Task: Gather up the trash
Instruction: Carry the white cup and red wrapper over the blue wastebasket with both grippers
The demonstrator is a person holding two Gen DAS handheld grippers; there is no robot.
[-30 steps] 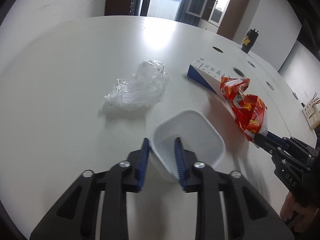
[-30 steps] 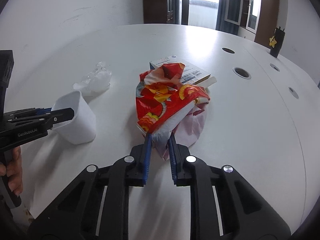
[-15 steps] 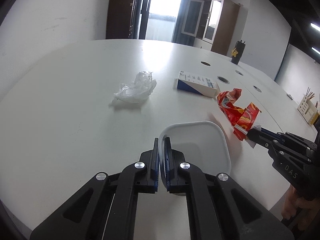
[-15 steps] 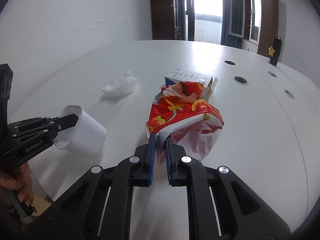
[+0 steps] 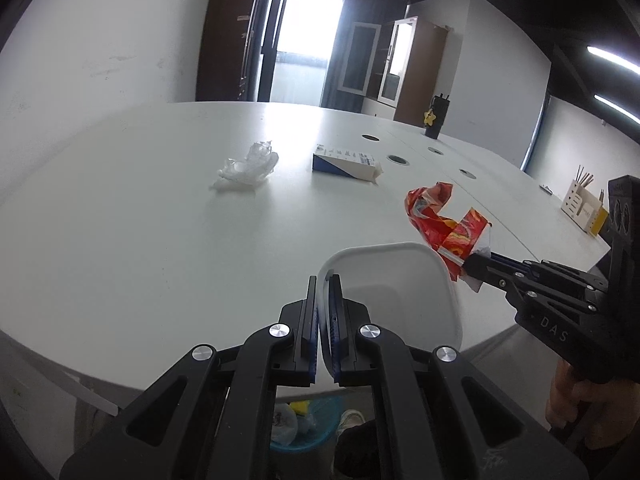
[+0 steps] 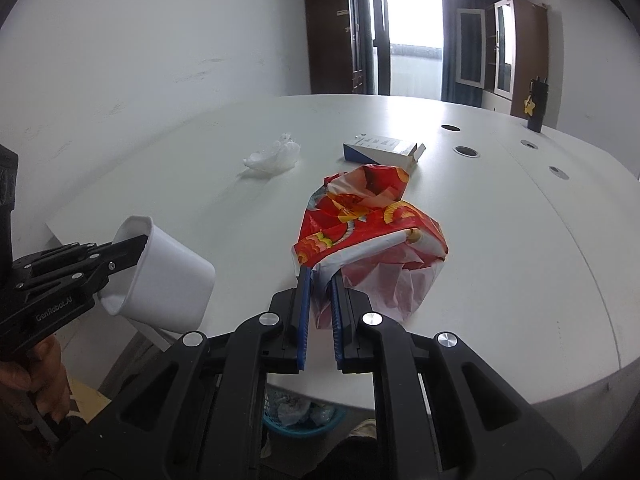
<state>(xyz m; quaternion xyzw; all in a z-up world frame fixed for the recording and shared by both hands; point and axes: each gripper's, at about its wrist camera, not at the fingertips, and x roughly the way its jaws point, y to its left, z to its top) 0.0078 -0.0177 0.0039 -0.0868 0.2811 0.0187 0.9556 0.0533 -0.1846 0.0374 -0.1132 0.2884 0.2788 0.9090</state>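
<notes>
The left hand-held gripper [image 5: 325, 280] is clamped on the rim wall of a white, rounded-square plastic cup [image 5: 404, 300], one finger inside and one outside. The cup hangs tilted in the air at the near edge of the white surface [image 5: 160, 240], partly past it. The right hand-held gripper [image 6: 320, 276] is clamped on a crumpled red plastic bag with an orange and yellow fan print [image 6: 368, 216]; the pale inner side of the bag sags below the fingers over the near edge of the surface. From the left wrist view, the bag is just beside the cup, to its right.

A crumpled clear plastic wrapper [image 5: 248, 166] lies further in on the surface, toward its left side. A blue and white cardboard box [image 5: 346, 162] with an open end flap lies well apart from the wrapper, to its right. Below the near edge, on the floor, stands a teal plastic basket [image 6: 304, 420] with some waste in it.
</notes>
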